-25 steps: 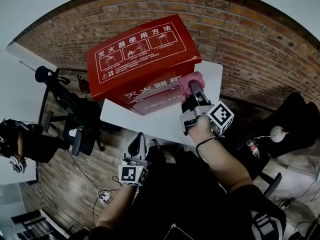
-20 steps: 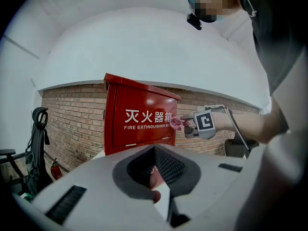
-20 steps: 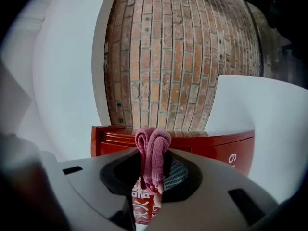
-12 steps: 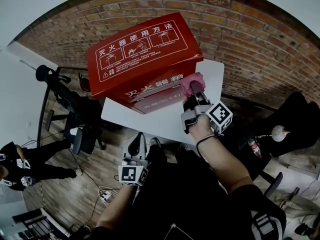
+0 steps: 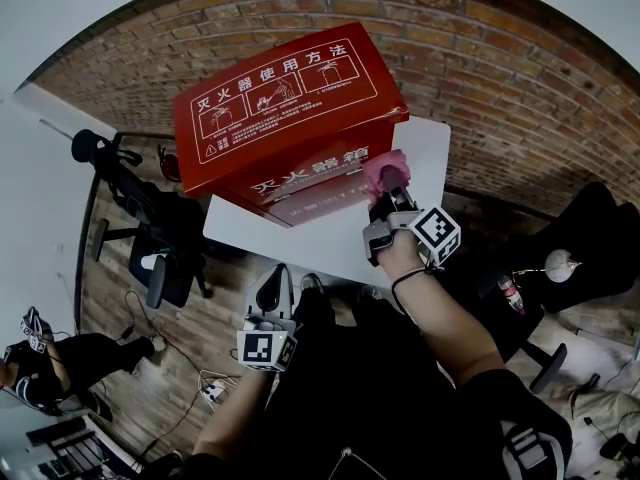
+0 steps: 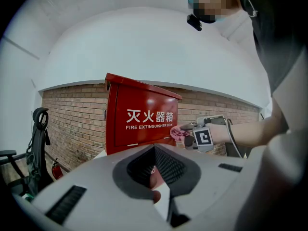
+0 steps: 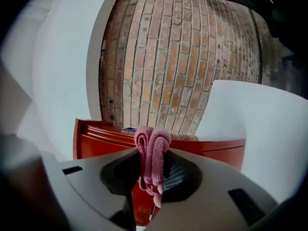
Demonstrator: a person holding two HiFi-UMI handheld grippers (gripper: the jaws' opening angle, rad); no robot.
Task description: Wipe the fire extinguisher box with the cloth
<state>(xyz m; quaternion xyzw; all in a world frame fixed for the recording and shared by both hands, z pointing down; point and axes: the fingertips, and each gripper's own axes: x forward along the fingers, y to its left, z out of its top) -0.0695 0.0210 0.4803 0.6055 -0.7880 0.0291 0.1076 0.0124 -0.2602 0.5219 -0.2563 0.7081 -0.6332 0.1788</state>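
Right gripper [image 5: 388, 186] pinching knitted pink cloth [image 7: 152, 153], glossy box [image 5: 280, 118]

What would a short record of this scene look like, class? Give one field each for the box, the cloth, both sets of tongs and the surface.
box: red fire extinguisher box, upright on the table, brick wall behind
cloth: pink cloth, folded, pinched in the right tongs, held to the lower right of the box's front
right tongs: right tongs shut on the cloth, raised to the box
left tongs: left tongs shut, empty, held low and short of the table
surface: white table
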